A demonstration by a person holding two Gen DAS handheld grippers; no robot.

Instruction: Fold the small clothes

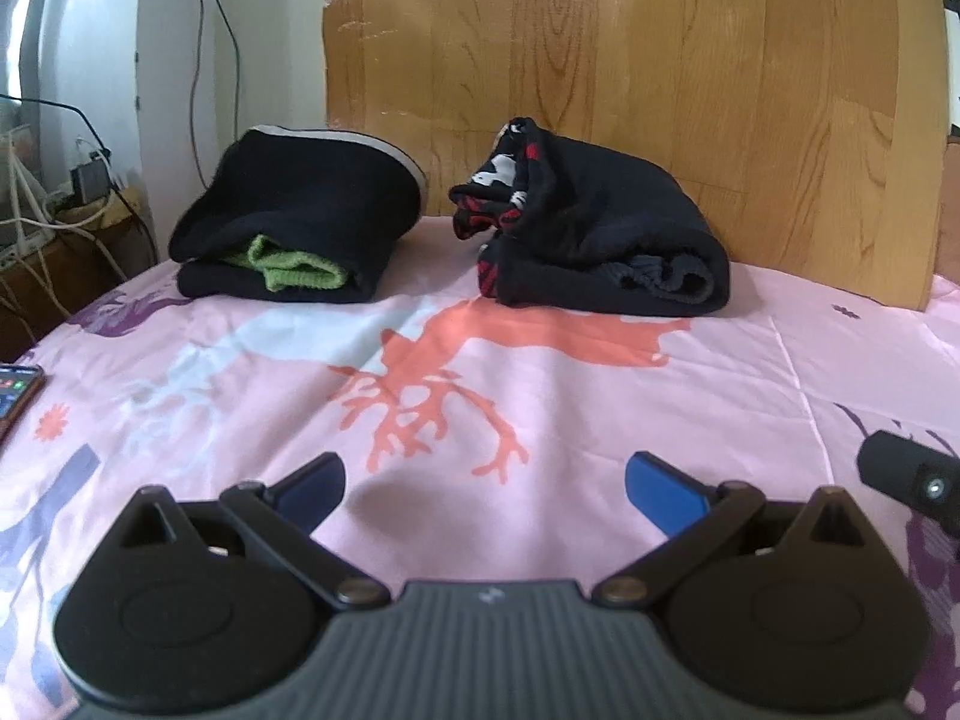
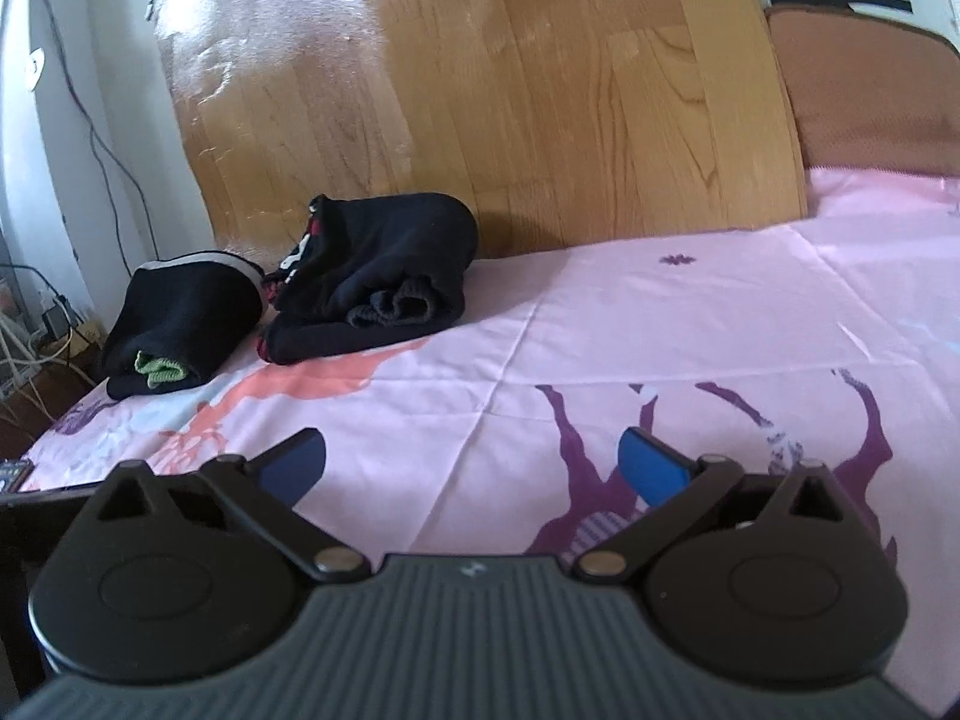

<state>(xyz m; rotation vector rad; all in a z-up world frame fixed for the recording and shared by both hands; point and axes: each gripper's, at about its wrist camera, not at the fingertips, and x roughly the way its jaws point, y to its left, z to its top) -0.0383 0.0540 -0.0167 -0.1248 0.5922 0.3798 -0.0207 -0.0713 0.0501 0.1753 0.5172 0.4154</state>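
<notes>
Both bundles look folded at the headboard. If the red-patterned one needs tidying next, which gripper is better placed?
Probably left. The left gripper, open and empty, faces the red-patterned bundle almost head-on; from the right gripper it lies off to the left.

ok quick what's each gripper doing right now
left gripper: open, nothing between its fingers.
right gripper: open, nothing between its fingers.

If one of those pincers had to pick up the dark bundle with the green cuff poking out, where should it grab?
Probably at the rounded front fold of the dark bundle, just above the green cuff, coming in from the near side, low over the pink sheet. That edge faces the left gripper, whose jaws stand open, and pinching it would likely catch all the layers together. The back leans near the wooden board.
</notes>
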